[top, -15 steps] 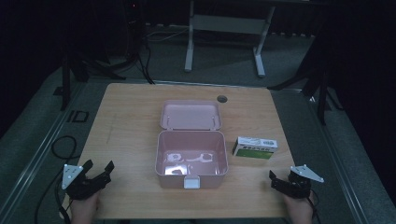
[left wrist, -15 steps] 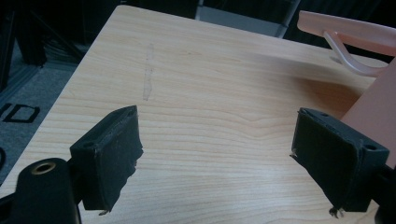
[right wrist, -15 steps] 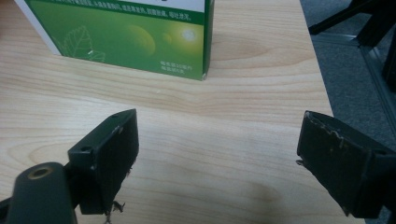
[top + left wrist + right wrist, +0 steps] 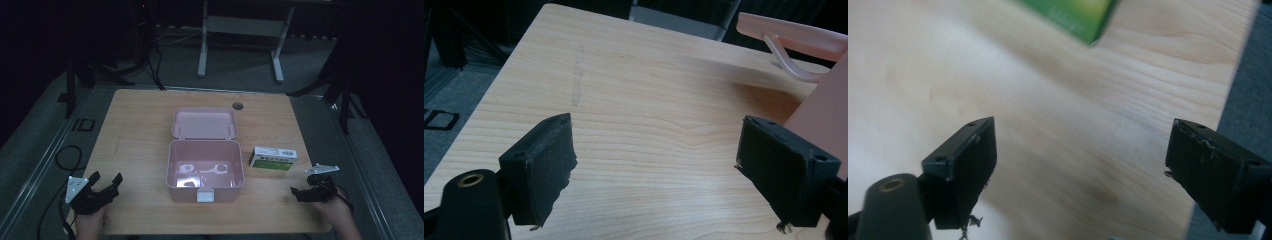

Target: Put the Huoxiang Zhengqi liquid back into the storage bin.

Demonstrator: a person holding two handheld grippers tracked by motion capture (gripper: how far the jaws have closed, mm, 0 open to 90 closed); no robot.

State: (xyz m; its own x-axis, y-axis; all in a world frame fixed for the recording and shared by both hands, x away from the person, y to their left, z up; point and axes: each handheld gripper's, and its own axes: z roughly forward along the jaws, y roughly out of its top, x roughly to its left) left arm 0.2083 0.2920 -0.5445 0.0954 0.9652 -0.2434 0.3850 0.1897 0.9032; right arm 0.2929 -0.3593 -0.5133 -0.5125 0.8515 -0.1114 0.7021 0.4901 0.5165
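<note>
An open pink box (image 4: 172, 165) stands mid-table, its lid (image 4: 203, 123) laid back flat behind it. Pale shapes show on its floor; I cannot tell what they are. A small green and white carton (image 4: 272, 158) lies to the right of the box. My left gripper (image 4: 106, 179) rests open near the front left corner, with nothing between its fingers. In the left gripper view (image 4: 659, 150) the pink box wall (image 4: 819, 110) is beside the right jaw. My right gripper (image 4: 300, 192) is open at the front right, and the carton's corner (image 4: 1073, 15) lies beyond it in the right gripper view (image 4: 1078, 150).
The wooden table (image 4: 140, 125) has a round cable hole (image 4: 237, 105) at its back edge. The right table edge (image 4: 1233, 85) runs close to my right gripper. Cables (image 4: 65, 155) lie on the floor at the left. A desk frame (image 4: 240, 30) stands behind.
My right gripper has lifted and shifted slightly toward the carton. The left gripper has barely moved.
</note>
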